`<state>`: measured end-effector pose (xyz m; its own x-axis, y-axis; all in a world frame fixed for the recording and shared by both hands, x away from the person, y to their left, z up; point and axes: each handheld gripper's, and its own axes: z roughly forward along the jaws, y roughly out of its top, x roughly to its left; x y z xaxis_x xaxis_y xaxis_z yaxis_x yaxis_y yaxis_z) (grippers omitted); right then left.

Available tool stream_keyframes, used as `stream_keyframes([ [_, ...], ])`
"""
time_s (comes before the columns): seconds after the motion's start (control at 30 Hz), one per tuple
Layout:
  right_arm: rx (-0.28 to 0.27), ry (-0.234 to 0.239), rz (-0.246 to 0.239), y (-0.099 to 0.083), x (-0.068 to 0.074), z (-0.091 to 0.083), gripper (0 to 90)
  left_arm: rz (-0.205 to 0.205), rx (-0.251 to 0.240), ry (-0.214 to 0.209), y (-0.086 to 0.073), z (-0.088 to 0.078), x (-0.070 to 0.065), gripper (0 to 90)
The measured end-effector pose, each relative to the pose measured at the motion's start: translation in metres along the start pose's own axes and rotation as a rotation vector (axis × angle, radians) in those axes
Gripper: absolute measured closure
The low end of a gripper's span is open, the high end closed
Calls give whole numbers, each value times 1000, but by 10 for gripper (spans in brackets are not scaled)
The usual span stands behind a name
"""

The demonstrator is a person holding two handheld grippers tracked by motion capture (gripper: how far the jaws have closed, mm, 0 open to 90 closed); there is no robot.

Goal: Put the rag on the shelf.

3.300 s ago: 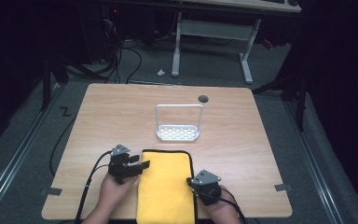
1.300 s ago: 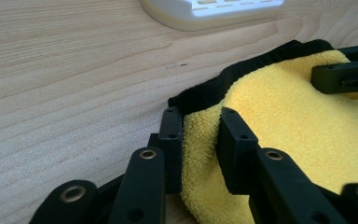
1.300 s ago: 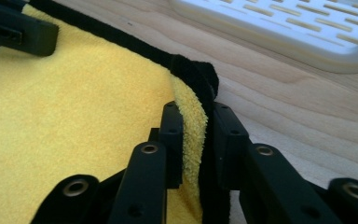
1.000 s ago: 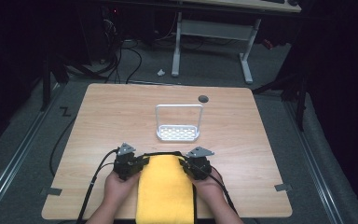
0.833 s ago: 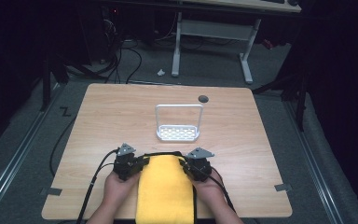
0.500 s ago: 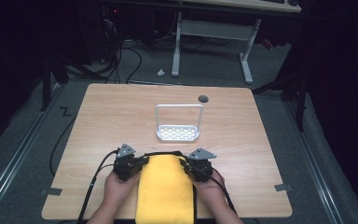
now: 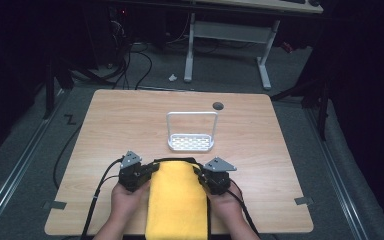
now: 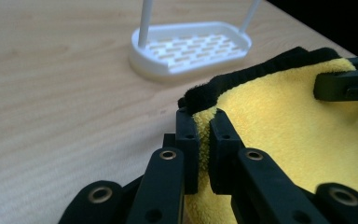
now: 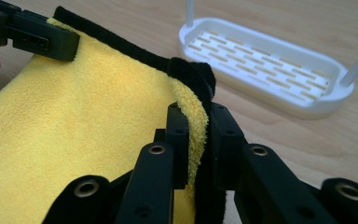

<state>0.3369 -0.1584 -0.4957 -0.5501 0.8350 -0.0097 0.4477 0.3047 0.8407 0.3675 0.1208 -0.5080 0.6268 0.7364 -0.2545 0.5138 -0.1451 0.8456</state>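
Yellow towel (image 8: 289, 126) (black-hemmed corner) between left gripper (image 8: 200, 126) jaws

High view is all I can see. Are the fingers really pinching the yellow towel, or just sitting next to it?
Observer: Really pinching. In the left gripper view, the left gripper has just been closing, and its fingers squeeze the yellow towel at a far corner.
Operator: And the other one?
Observer: The right gripper clamps the other far corner; the right gripper view shows the towel's black edging folded over between its fingers.
Operator: Is the white rack touching the towel?
Observer: No. The white rack stands apart from it, with bare table between them.
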Motion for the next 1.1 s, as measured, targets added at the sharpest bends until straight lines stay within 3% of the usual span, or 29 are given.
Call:
stream_keyframes([
  [0.1, -28, -4, -8, 4, 2, -5, 808, 26, -41, 1, 8, -7, -5, 846],
  [0.47, -116, -21, -39, 30, 0, -26, 808, 39, -151, 5, 36, -23, -22, 847],
  [1.1, -261, -67, -59, 84, -14, -53, 807, 100, -285, 21, 99, -42, -39, 850],
])
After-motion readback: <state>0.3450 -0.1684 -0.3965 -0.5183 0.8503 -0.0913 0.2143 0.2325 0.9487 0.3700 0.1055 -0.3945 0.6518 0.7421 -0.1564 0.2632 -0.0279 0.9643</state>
